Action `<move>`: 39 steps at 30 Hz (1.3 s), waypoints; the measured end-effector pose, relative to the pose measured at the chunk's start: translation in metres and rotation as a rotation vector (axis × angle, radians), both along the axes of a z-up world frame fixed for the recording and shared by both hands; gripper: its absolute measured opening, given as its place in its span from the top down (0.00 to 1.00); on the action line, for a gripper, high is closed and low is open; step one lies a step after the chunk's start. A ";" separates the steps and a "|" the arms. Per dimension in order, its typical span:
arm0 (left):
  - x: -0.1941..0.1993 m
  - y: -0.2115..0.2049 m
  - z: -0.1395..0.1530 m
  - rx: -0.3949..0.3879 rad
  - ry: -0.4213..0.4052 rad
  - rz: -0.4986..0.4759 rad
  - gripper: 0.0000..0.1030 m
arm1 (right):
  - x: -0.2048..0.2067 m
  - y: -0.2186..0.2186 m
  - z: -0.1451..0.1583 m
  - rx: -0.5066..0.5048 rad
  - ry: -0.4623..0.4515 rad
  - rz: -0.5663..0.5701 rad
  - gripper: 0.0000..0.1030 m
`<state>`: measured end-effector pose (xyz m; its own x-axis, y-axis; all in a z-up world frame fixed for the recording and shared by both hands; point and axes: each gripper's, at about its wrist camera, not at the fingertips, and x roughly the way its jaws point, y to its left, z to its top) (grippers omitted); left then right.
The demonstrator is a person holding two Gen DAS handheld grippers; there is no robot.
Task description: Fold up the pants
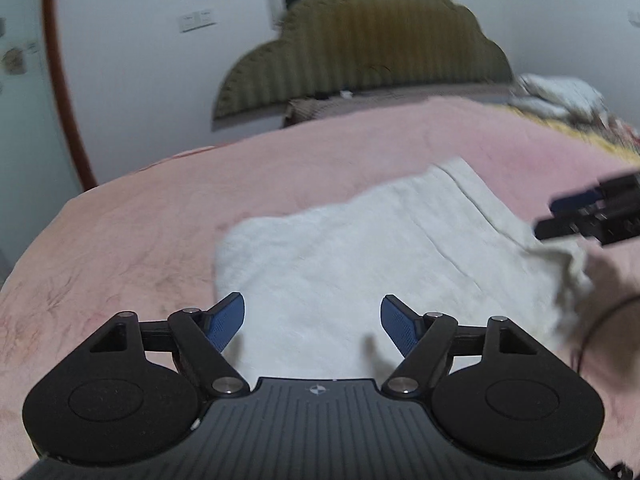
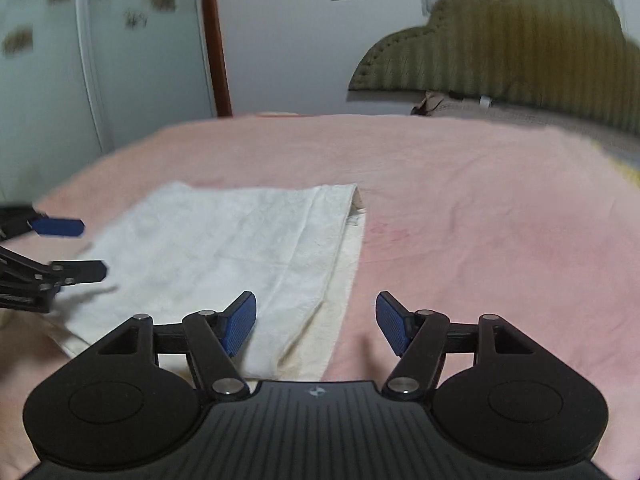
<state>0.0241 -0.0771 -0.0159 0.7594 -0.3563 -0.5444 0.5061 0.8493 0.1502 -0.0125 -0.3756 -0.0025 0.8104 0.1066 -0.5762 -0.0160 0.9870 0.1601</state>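
White pants [image 1: 360, 256], folded into a rough rectangle, lie on the pink bed cover [image 1: 160, 216]. My left gripper [image 1: 312, 322] is open and empty, hovering just above the near edge of the pants. It also shows at the left edge of the right wrist view [image 2: 68, 246], open. My right gripper [image 2: 316, 322] is open and empty above the right edge of the pants [image 2: 224, 252], one finger over the cloth and one over the pink cover [image 2: 480, 216]. It shows at the right edge of the left wrist view [image 1: 560, 216].
An olive scalloped headboard [image 1: 360, 52] stands at the far end of the bed. Crumpled bedding [image 1: 560, 96] lies at the far right. A wardrobe [image 2: 100, 60] and a brown door frame [image 2: 214, 40] stand to the left.
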 end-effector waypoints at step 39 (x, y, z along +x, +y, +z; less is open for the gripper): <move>0.052 0.025 -0.026 -0.142 0.249 0.327 0.00 | 0.030 0.009 -0.048 0.110 0.024 -0.035 0.00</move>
<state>0.0766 -0.0524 -0.0420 0.6965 -0.2034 -0.6882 0.2128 0.9744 -0.0726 0.0172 -0.3665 -0.0501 0.8009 0.1417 -0.5818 0.0237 0.9634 0.2672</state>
